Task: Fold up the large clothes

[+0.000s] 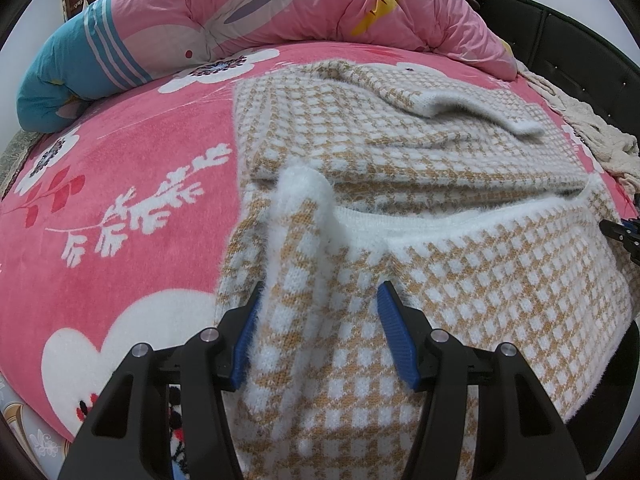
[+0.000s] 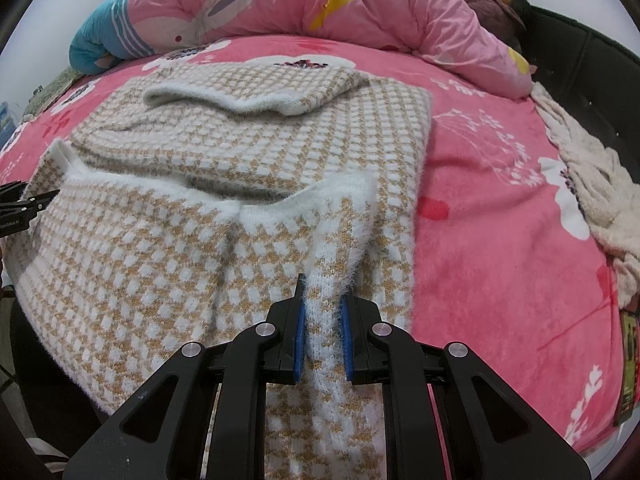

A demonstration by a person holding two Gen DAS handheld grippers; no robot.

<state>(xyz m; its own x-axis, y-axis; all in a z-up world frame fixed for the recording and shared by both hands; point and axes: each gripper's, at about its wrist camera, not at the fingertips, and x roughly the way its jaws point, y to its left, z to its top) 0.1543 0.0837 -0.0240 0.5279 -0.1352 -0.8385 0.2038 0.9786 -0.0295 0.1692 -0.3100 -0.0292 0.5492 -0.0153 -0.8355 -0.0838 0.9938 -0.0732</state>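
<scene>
A fuzzy white-and-tan checked sweater [image 1: 400, 168] lies on the pink bed, its sleeves folded across the body; it also shows in the right wrist view [image 2: 256, 144]. Its near white-trimmed edge is lifted. My left gripper [image 1: 320, 300] has its blue pads wide apart, with the sweater's left near corner lying between them. My right gripper [image 2: 323, 300] has its blue pads pressed on the sweater's right near corner and holds it. The right gripper's tip shows at the left wrist view's right edge [image 1: 624, 236]. The left gripper's tip shows at the right wrist view's left edge [image 2: 24, 204].
A pink floral blanket [image 1: 120, 184] covers the bed. A pink and blue quilt [image 1: 248, 12] is heaped along the far side. A cream knit throw [image 2: 592, 184] lies on the right by the black headboard [image 2: 592, 64]. A person lies under the quilt [image 2: 508, 4].
</scene>
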